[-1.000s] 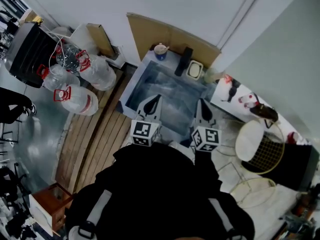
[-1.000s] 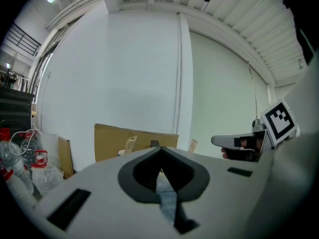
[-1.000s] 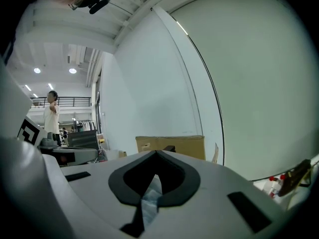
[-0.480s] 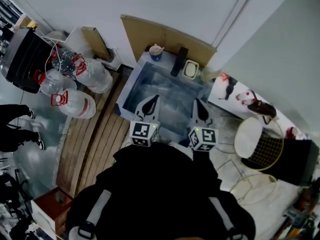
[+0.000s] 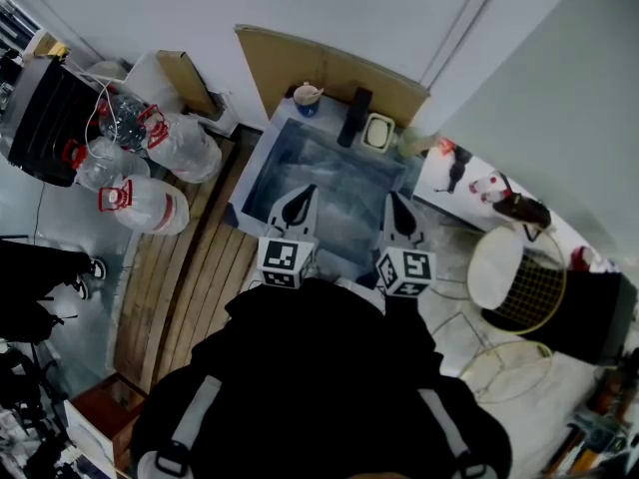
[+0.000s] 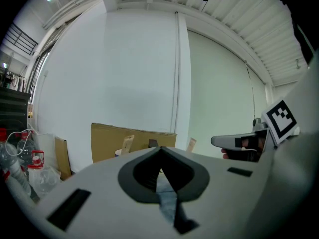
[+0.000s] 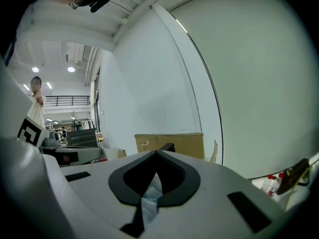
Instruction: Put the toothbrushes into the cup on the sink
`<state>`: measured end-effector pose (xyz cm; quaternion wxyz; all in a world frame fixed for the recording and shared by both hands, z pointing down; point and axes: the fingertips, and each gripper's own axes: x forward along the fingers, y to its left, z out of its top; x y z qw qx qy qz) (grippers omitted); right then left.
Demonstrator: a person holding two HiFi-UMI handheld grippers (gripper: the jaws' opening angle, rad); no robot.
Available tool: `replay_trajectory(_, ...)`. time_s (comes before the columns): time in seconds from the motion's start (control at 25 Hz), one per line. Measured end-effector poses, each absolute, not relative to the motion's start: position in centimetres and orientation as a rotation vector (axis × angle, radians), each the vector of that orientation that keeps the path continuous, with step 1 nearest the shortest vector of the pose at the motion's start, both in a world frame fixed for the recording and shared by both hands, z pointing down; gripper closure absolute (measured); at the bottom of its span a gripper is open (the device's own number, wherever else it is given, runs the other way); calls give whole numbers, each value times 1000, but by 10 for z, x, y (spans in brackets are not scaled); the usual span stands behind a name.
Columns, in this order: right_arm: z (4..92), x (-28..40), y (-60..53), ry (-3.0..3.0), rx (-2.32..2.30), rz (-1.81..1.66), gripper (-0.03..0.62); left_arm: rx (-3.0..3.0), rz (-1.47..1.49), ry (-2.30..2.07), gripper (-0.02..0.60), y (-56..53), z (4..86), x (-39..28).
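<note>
A blue cup (image 5: 307, 97) stands on the back left corner of the sink (image 5: 262, 164), with something pale at its rim. I cannot make out any toothbrushes. My left gripper (image 5: 305, 190) hangs over the sink's front left, shut and empty. My right gripper (image 5: 395, 200) is level with it to the right, also shut with nothing held. In the left gripper view the shut jaws (image 6: 160, 148) point at the cardboard (image 6: 114, 141) behind the sink, and the cup (image 6: 119, 152) peeks over them. The right gripper view shows its shut jaws (image 7: 157, 152) aimed at the same cardboard (image 7: 179, 143).
A black object (image 5: 352, 118) and a white dish (image 5: 376, 133) sit on the sink's back ledge. Big water jugs (image 5: 150, 178) and a black case (image 5: 45, 118) lie to the left, beside wooden floor boards (image 5: 190, 277). A wire basket (image 5: 524, 292) stands at the right.
Both grippers stay shut over the sink's front edge, hardly moving. The head view has drifted slightly, and a person at the left edge has moved.
</note>
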<state>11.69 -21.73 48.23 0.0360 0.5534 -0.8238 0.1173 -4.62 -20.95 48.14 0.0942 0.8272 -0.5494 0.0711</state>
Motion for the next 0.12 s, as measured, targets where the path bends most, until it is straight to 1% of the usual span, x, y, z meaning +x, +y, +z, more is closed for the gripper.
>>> replay_trajectory(0.12,483,115,-219,-2533,1692,351,591,2458,214,-1629,580,-211,483,-47)
